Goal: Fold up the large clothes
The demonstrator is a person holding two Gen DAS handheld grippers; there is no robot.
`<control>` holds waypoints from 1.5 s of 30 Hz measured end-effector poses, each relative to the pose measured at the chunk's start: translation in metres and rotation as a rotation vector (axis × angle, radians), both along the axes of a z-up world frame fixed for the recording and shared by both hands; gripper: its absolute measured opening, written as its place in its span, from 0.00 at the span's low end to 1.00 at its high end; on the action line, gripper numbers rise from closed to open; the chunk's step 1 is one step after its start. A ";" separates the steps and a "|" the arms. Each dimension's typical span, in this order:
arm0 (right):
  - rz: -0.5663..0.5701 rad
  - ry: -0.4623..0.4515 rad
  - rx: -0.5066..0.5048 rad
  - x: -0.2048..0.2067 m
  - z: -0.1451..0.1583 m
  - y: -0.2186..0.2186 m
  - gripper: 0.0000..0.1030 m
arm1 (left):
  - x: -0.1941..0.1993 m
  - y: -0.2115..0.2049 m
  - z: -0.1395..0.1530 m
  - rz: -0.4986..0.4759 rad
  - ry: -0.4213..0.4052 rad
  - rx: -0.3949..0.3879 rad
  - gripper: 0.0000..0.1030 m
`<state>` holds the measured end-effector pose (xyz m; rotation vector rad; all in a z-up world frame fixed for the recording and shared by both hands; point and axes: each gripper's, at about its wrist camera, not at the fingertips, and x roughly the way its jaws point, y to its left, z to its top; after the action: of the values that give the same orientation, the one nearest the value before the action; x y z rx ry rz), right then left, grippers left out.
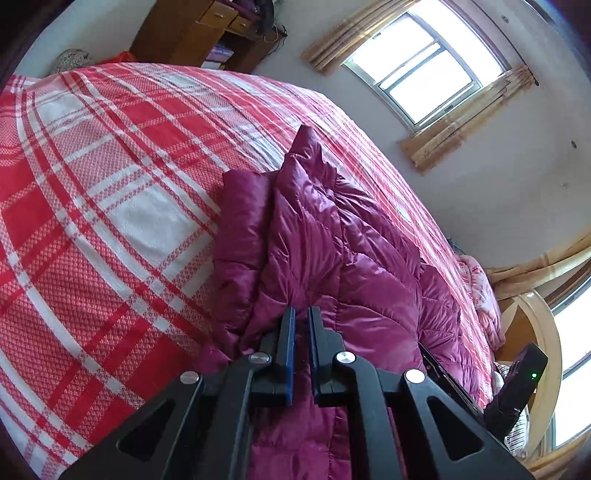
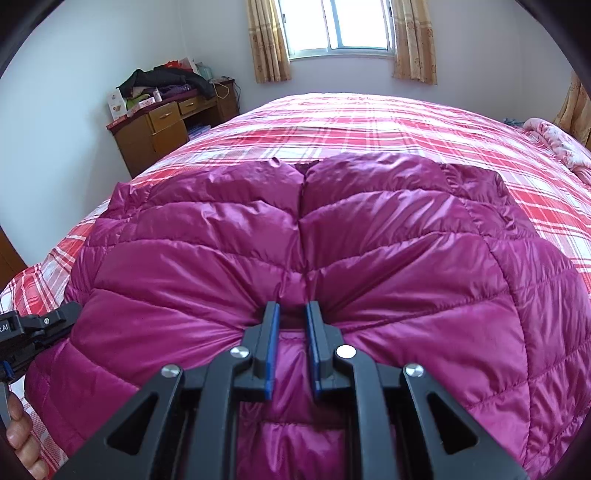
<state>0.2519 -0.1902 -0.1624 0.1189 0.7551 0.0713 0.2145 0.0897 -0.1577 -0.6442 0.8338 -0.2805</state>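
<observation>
Right hand-held gripper (image 2: 292, 314) pinches a bunched fold of the magenta down jacket (image 2: 295, 236) near its lower middle, the quilted fabric puckering toward the blue pads. Left hand-held gripper (image 1: 302, 314) grips a raised ridge of the same jacket between nearly closed jaws. Spread across the bed (image 2: 406, 122) with its red-and-white plaid cover, the jacket lies below the curtained window (image 2: 340, 26).

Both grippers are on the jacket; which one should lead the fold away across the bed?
Probably right. The right gripper pinches the jacket at mid-hem, facing squarely up it. The left gripper grips a side edge, viewing it obliquely.
</observation>
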 end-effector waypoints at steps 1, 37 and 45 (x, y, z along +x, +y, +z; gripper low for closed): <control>0.001 0.000 0.003 0.000 0.000 -0.001 0.17 | 0.001 -0.004 0.001 -0.009 -0.005 0.027 0.06; 0.004 -0.004 0.030 0.000 0.000 0.000 0.17 | 0.014 -0.024 0.001 -0.024 -0.022 0.089 0.54; -0.002 0.004 0.000 0.002 -0.001 0.001 0.17 | 0.002 -0.005 0.019 -0.042 -0.122 -0.138 0.15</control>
<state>0.2535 -0.1888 -0.1636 0.1201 0.7589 0.0697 0.2163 0.0850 -0.1383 -0.7317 0.7152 -0.4138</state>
